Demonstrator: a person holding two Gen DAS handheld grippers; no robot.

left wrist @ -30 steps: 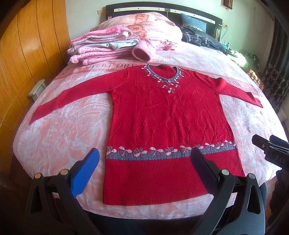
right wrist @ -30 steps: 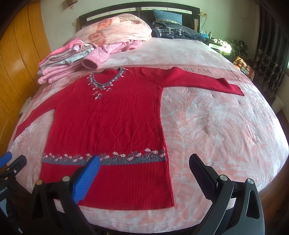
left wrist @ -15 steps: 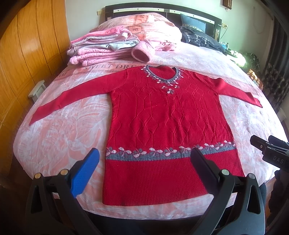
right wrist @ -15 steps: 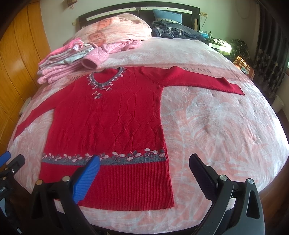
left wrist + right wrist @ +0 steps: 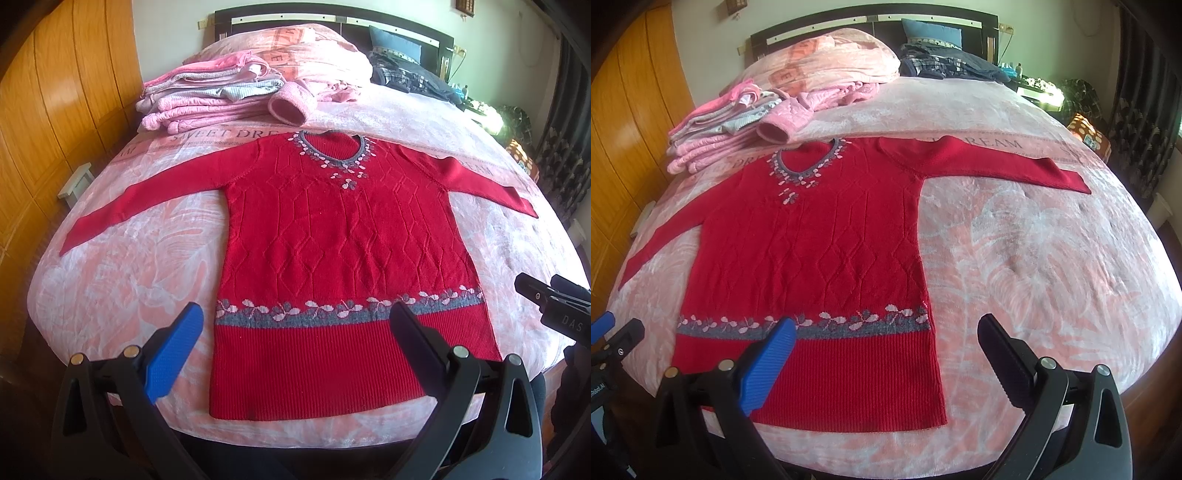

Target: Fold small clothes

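Red sweater [image 5: 332, 258] lies spread flat mid-frame, ready for folding; left gripper [image 5: 295, 332] and right gripper [image 5: 886, 343] hover with jaws apart, empty.

Premises: domestic bedroom.
Bed [image 5: 110, 266] with dark headboard [image 5: 332, 16], pink blanket, stacked folded clothes [image 5: 207, 99], wooden wardrobe panels [image 5: 55, 110] and curtains [image 5: 1145, 110] noted.
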